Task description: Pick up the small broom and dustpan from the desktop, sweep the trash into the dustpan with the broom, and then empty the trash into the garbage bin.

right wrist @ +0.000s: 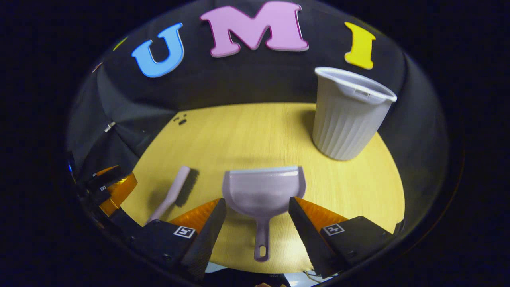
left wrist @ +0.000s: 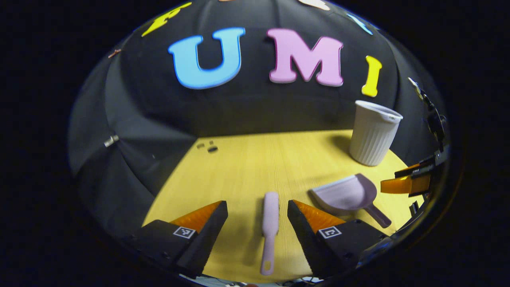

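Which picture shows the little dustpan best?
The right gripper view: the dustpan lies straight ahead, centred, with its whole scoop and handle visible. In the left gripper view it sits off to the right, smaller and seen at an angle, beside the broom.

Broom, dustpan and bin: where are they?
broom [left wrist: 270,211], left gripper view, on its bristle head.
dustpan [right wrist: 263,189], right gripper view, inside its scoop.
bin [right wrist: 346,123], right gripper view, on its ribbed wall.

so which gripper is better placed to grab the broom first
Left. The left gripper is open with the broom lying straight between its fingers. The right gripper is lined up on the dustpan instead.
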Motion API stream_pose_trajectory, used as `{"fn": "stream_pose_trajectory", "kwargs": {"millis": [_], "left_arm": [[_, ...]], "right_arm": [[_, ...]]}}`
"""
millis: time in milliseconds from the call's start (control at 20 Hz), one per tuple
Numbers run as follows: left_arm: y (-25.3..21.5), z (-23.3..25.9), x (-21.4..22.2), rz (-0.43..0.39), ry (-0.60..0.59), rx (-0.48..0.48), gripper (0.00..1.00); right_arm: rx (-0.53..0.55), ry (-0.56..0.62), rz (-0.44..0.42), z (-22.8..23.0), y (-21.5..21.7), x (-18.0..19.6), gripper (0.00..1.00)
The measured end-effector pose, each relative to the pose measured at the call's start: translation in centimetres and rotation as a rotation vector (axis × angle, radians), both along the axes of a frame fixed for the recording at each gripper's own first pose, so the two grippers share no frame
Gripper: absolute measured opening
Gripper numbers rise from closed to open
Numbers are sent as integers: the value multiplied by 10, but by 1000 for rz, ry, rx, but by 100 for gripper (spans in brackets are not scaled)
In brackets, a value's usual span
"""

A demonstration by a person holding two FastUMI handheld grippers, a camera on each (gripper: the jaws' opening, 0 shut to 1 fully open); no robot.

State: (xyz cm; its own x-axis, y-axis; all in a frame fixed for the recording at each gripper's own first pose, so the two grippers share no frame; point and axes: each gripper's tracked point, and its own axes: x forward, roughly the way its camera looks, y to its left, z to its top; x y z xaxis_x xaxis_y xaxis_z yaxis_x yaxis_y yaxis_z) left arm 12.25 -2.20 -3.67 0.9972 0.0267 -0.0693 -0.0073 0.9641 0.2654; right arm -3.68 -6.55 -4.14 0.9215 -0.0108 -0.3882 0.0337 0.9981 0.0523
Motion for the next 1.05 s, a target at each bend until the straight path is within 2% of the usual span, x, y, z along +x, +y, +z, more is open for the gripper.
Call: {"fn": "stream_pose_trajectory", "kwargs": {"millis": [150,250,300,400,500,600,800,1050], "left_arm": [[-10,28,-57,-10,-142,-17,96],[-18,31,-88,-22,-169,-62,99],[-26,27,-101,-29,-175,-88,96],[-38,15,-125,-46,-169,-145,96],[-43,5,-145,-53,-163,-144,96],[-43,-5,-160,-49,-151,-135,96],[-48,-37,-169,-60,-60,-250,96],[-44,-48,-174,-50,-25,-281,96]], "right_arm": [[-39,-189,18,59,14,-29,99],[-82,-295,40,83,29,-55,99],[-117,-345,53,90,34,-67,99],[-193,-414,82,91,47,-88,98],[-215,-411,103,76,56,-106,98],[-193,-372,131,54,67,-123,96],[-163,-284,152,15,76,-145,97],[-129,-227,158,-5,79,-157,98]]}}
